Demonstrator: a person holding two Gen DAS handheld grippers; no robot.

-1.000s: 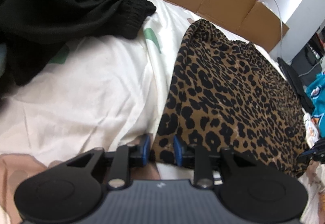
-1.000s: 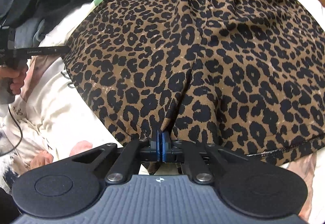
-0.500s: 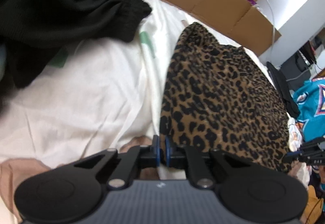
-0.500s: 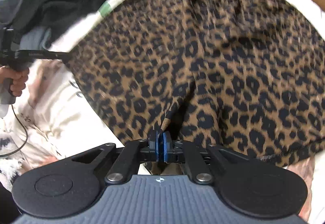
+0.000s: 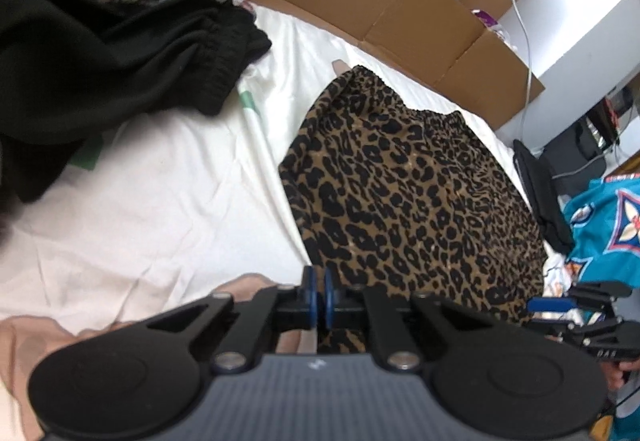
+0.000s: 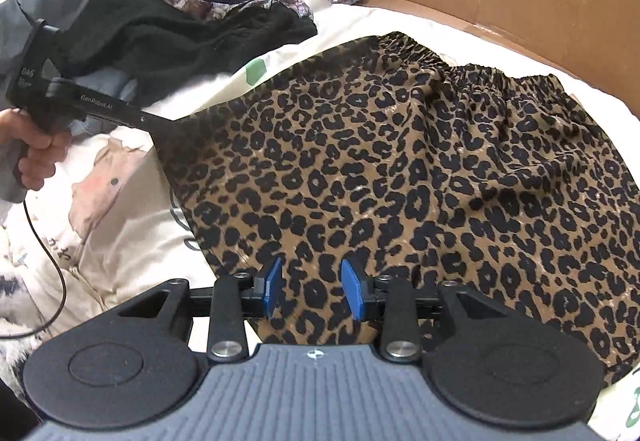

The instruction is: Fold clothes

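A leopard-print garment [image 6: 400, 181] with black spots on brown fabric is spread nearly flat on the white bed sheet [image 5: 140, 201]. Its gathered elastic waistband [image 6: 480, 75] is located at the far edge; the hem is positioned at the near edge. Shallow wrinkles are seen across the cloth.

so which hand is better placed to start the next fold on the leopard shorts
Left, probably. The left tongs are shut on the leopard shorts at their side edge, so they could carry that edge over. The right tongs are open above the hem, holding nothing.
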